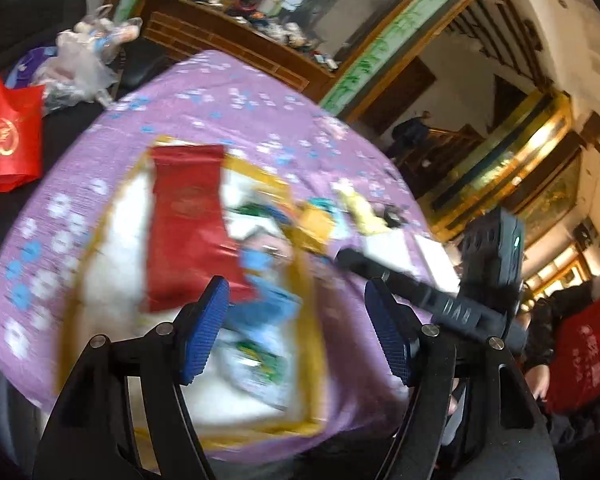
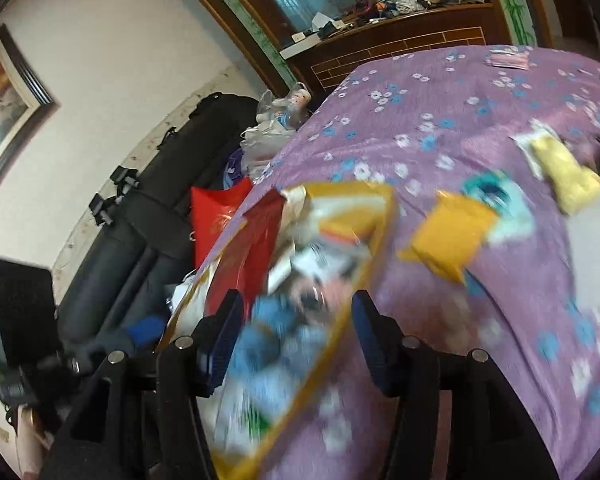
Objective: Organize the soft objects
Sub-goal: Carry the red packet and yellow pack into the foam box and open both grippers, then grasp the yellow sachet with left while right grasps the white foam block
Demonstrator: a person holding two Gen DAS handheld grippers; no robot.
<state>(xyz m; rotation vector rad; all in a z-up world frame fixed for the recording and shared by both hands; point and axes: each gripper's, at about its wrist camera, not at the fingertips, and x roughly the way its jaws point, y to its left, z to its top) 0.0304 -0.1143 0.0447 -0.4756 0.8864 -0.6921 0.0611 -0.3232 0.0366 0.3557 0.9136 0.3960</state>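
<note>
A white tray with a yellow rim [image 1: 316, 360] [image 2: 384, 216] lies on the purple flowered tablecloth [image 1: 228, 92] [image 2: 440, 112]. It holds a red packet [image 1: 188, 220] [image 2: 252, 248], blue packets [image 1: 268, 300] [image 2: 276, 336] and other blurred soft packs. My left gripper [image 1: 296, 300] hangs open over the tray, nothing pressed between its blue pads. My right gripper [image 2: 296, 308] is open too, over the tray's right rim and the blue packets. On the cloth beyond lie an orange-yellow pack [image 1: 316, 224] [image 2: 448, 232], a teal one [image 2: 496, 196] and a pale yellow soft piece [image 1: 364, 212] [image 2: 564, 176].
A red bag [image 1: 8, 144] [image 2: 216, 216] and clear plastic bags [image 1: 76, 68] sit on a black sofa [image 2: 160, 200] left of the table. A wooden cabinet [image 2: 400, 44] stands behind. A person in a red top [image 1: 580, 344] is at the right. The other gripper's black body [image 1: 492, 248] hangs close by.
</note>
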